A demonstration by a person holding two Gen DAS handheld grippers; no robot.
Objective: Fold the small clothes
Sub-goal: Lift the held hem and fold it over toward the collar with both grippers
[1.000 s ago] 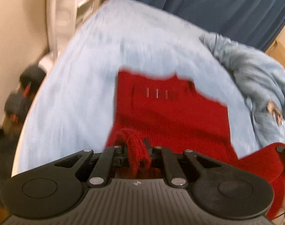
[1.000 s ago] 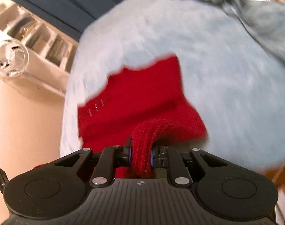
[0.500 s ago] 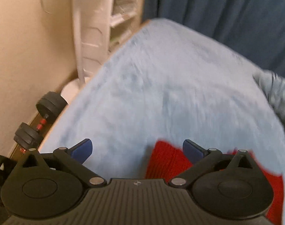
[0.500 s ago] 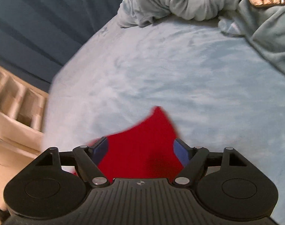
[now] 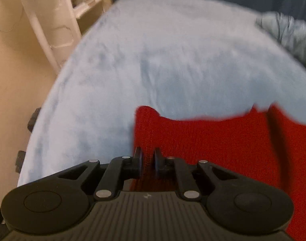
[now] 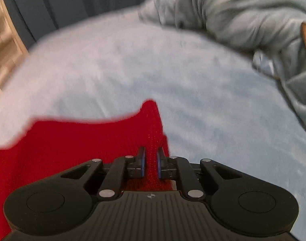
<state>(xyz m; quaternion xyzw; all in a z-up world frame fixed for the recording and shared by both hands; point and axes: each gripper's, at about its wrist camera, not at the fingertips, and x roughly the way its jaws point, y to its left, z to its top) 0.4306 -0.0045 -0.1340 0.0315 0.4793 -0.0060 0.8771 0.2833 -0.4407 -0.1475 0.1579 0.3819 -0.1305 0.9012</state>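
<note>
A red knit garment (image 5: 213,140) lies on a pale blue fleece-covered surface (image 5: 173,60). In the left wrist view my left gripper (image 5: 147,160) is shut on the garment's left edge, red knit pinched between the jaws. In the right wrist view the same red garment (image 6: 82,140) spreads to the left, and my right gripper (image 6: 151,162) is shut on its right edge, below a raised corner. Both views are motion-blurred.
A crumpled grey-blue blanket (image 6: 243,16) lies at the back right, also in the left wrist view (image 5: 289,32). A white shelf unit (image 5: 58,20) stands left of the surface. Dark blue curtains (image 6: 72,0) hang behind. The surface edge drops off at left.
Both grippers, shut on the garment a second ago, opened and released it half a second ago. Now both have closed again on the garment's side edges.
</note>
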